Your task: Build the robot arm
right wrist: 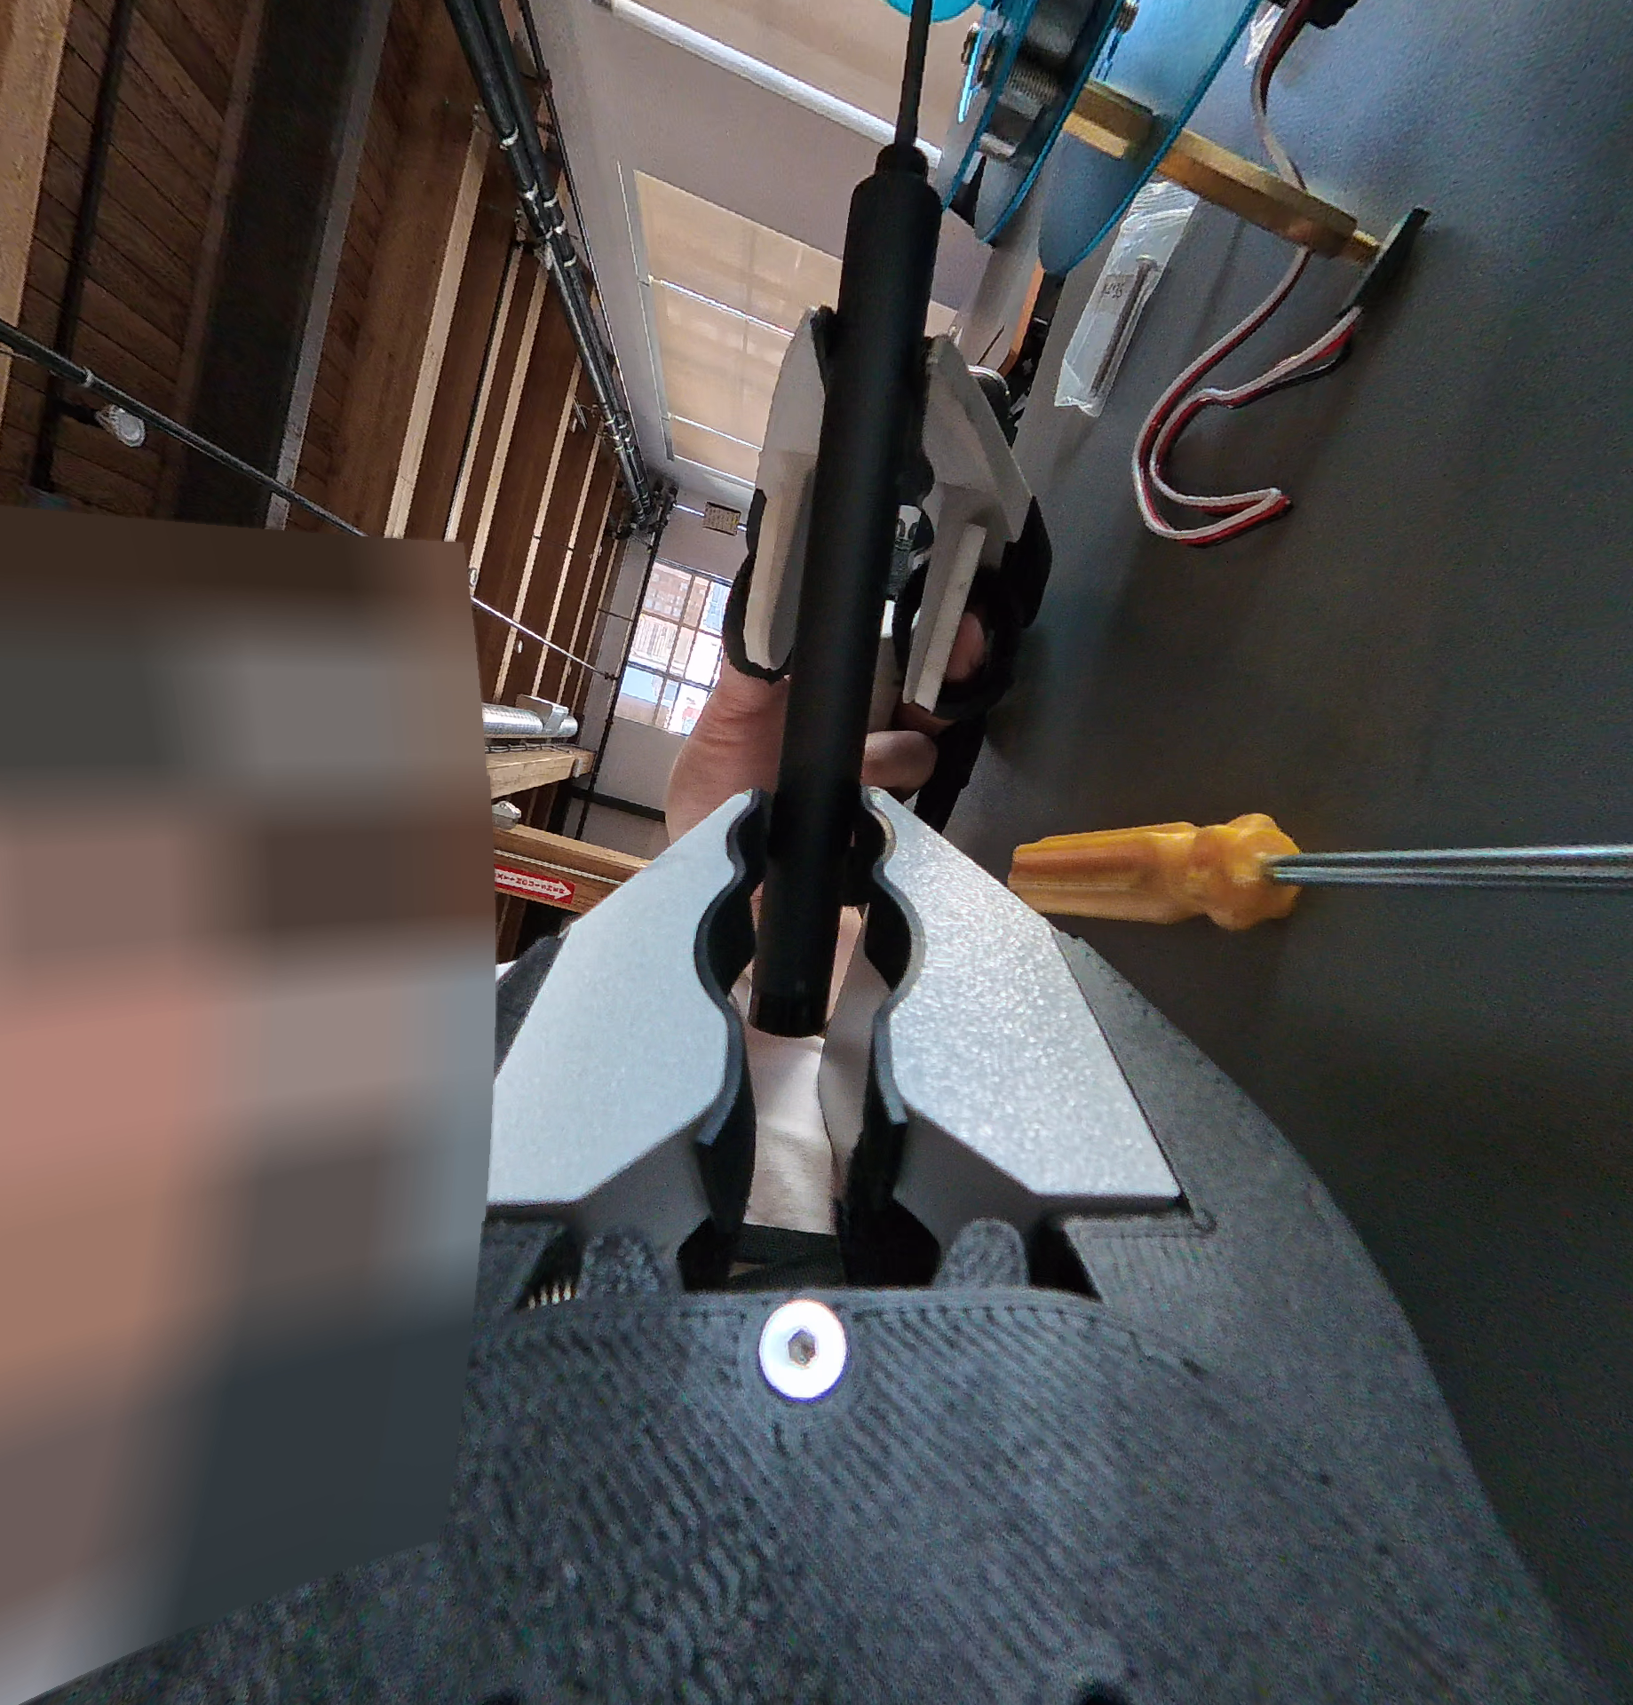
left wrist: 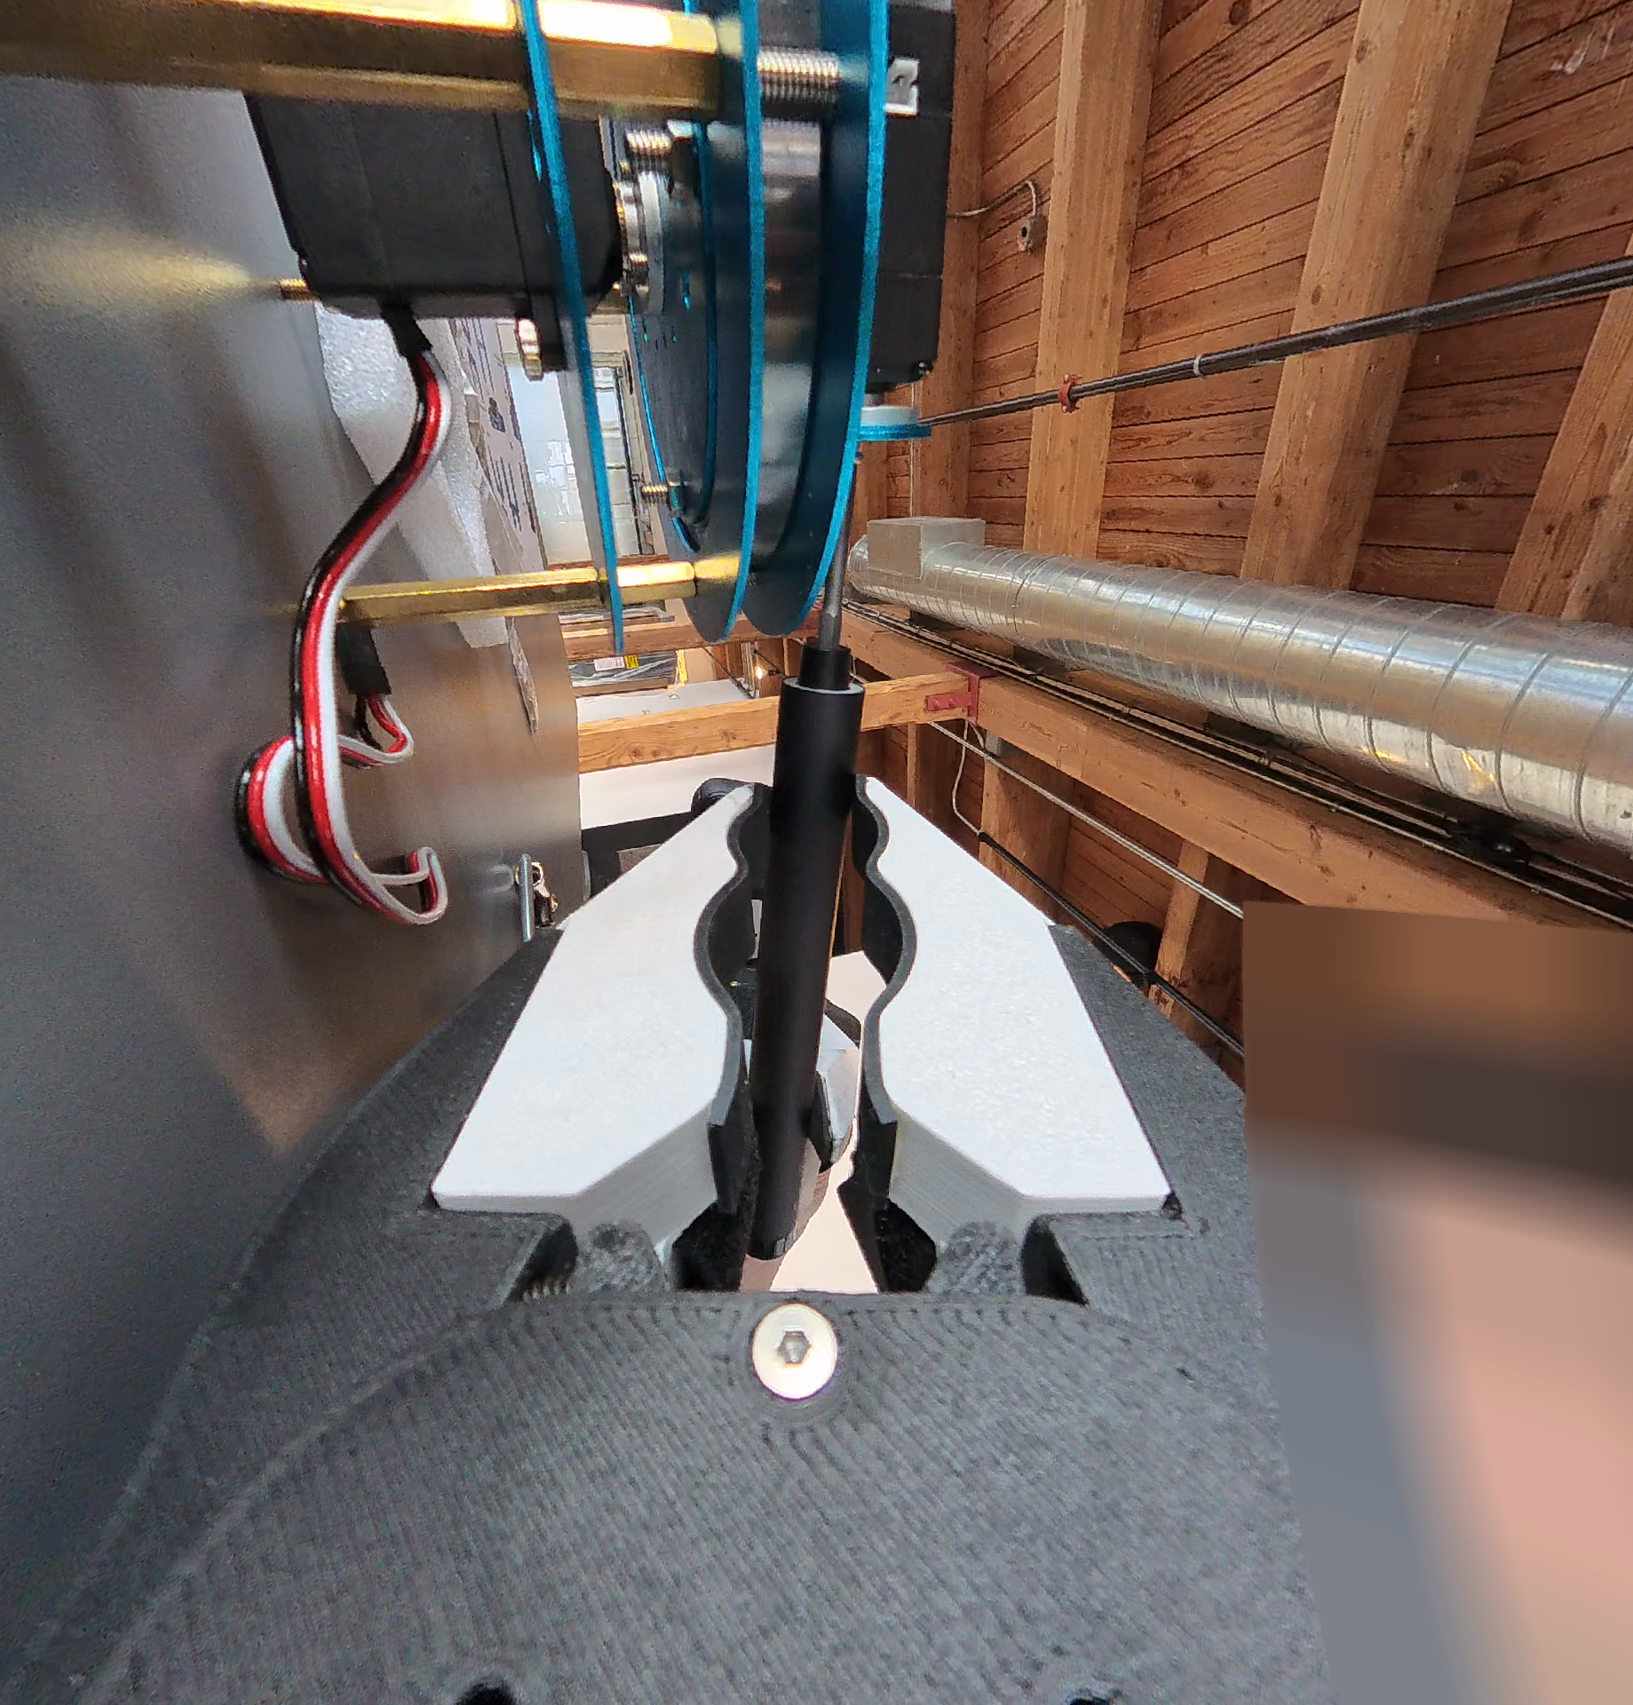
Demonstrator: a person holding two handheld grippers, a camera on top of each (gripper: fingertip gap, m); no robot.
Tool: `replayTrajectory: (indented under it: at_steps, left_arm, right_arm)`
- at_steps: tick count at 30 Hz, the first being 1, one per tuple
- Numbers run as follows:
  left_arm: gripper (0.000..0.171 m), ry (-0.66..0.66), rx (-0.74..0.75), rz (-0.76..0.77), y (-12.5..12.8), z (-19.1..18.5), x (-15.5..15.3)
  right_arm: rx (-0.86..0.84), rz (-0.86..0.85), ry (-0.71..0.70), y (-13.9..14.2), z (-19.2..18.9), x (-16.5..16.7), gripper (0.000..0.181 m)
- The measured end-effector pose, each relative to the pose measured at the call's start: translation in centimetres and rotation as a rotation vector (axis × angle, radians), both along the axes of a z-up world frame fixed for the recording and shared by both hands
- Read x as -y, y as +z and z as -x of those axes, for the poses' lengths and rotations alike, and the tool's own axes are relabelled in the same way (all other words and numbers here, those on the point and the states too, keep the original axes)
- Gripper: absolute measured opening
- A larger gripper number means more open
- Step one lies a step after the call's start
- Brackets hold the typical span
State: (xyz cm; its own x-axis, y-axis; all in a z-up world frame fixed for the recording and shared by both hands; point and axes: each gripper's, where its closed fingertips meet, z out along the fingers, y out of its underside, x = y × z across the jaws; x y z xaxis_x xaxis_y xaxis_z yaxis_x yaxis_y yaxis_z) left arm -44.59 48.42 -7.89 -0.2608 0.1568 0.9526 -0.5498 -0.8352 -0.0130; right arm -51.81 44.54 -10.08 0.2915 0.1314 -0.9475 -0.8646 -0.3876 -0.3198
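Black cylindrical metal tool handle [left wrist: 798, 932] clamped by both left claw [left wrist: 801, 812] and right claw [right wrist: 808, 821]; uneven pull risks slipping off blue disc assembly [left wrist: 766, 369].

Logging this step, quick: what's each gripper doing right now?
Left gripper: shut on the black screwdriver handle.
Right gripper: shut on the same handle, nearer its butt end.

Workshop or maker space, with an exposed timber ceiling

Bare wooden joists [left wrist: 1329, 304] and plank boarding at 1 o'clock; a silver spiral duct [left wrist: 1301, 664] at 3 o'clock; a yellow-handled screwdriver [right wrist: 1163, 872] on a grey worktop [right wrist: 1486, 646] at 3 o'clock; red-white-black wiring [left wrist: 333, 738] at 9 o'clock.
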Motion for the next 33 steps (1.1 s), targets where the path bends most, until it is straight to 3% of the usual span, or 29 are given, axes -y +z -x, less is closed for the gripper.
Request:
replayTrajectory:
  at_steps: [1,33]
  left_arm:
    - [0.016,0.000,-0.001,-0.001,-0.01,0.00,0.01]
    - [0.016,0.008,0.015,-0.008,0.08,0.04,-0.02]
  right_arm:
    - [0.000,0.001,0.001,-0.02,-0.01,0.00,0.016]
    - [0.016,-0.025,-0.008,-0.03,0.00,-0.15,0.016]
